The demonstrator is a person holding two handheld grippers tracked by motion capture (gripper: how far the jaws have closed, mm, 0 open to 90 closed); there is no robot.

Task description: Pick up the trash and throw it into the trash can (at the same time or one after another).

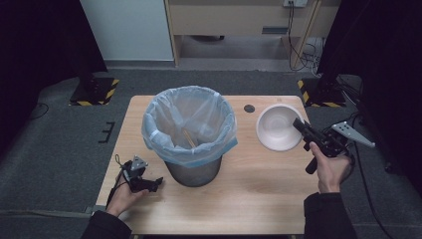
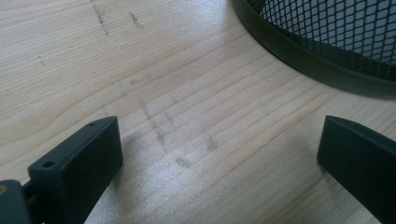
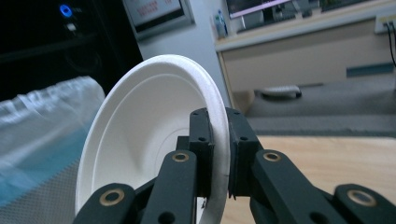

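A white paper bowl hangs tilted above the table's right side, with my right gripper shut on its rim. In the right gripper view the rim of the bowl passes between the two black jaws of the right gripper. A mesh waste bin lined with a pale blue bag stands mid-table; something thin and tan lies inside it. My left gripper rests low at the table's front left, open, beside the bin's base. Nothing is between the left gripper's jaws.
The wooden table has bare board in front of the bin and to its right. A small dark round spot sits near the back edge. Grey floor surrounds the table, with stands and cables at the back corners.
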